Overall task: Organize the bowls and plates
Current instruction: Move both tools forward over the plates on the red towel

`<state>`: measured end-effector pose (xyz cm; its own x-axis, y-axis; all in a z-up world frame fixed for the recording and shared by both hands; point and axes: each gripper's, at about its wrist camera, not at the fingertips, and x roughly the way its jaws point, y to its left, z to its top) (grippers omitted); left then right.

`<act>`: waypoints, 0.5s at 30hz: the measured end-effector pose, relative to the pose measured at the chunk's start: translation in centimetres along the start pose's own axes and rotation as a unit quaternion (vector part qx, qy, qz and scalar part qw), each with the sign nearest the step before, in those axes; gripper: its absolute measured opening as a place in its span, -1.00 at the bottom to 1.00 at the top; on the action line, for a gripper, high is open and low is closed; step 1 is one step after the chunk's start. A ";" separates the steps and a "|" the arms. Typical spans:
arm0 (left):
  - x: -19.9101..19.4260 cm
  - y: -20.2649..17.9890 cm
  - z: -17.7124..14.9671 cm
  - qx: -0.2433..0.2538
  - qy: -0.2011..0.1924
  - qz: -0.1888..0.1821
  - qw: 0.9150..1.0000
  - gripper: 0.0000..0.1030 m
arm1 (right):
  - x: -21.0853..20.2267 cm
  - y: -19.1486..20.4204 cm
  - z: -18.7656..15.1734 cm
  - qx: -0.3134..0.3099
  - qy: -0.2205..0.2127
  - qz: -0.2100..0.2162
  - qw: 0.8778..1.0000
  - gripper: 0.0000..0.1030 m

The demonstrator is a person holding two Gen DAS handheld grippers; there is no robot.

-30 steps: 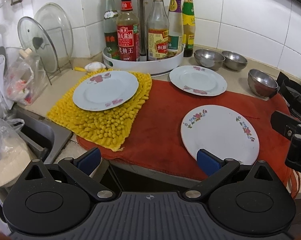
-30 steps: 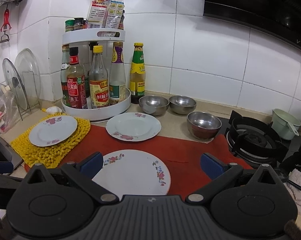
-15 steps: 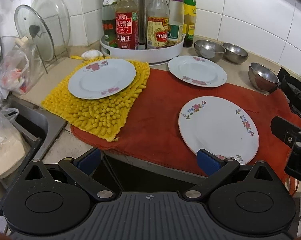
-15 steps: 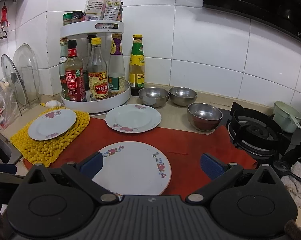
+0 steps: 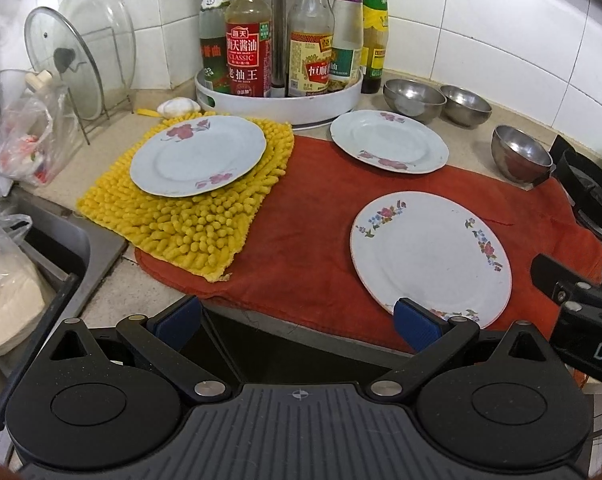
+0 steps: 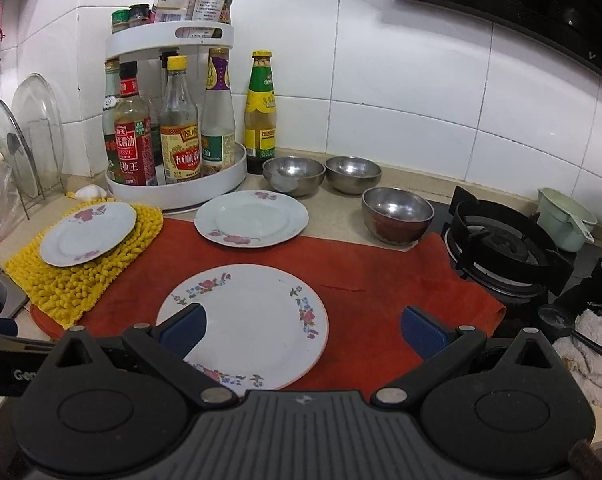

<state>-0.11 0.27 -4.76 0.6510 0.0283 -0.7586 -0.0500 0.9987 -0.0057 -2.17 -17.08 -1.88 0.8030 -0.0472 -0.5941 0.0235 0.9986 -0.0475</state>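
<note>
Spreading under everything ahead of both grippers was a red cloth. On it the largest plate lay just ahead of the right gripper and ahead-right of the left gripper, both wide open, holding nothing. 2 smaller plates and 3 steel bowls sat farther ahead.

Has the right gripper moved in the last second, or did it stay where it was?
Yes. The right gripper has moved forward over the big plate: its blue tips now reach further across the plate's near part.
</note>
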 end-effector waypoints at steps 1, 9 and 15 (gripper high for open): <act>-0.1 0.0 0.0 0.000 -0.001 -0.001 1.000 1.00 | 0.0 0.0 0.0 0.000 0.002 -0.001 1.000 0.94; -0.2 0.1 0.1 -0.003 -0.003 -0.001 1.000 1.00 | 0.3 0.4 -0.2 -0.007 0.007 0.001 1.000 0.94; -0.3 0.3 0.2 -0.004 -0.004 -0.001 1.000 1.00 | 0.4 0.4 -0.2 -0.006 0.009 0.000 1.000 0.94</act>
<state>-0.14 0.56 -4.44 0.6575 0.0266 -0.7530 -0.0539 0.9985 -0.0119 -1.98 -16.66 -2.33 0.7924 -0.0476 -0.6082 0.0164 0.9983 -0.0568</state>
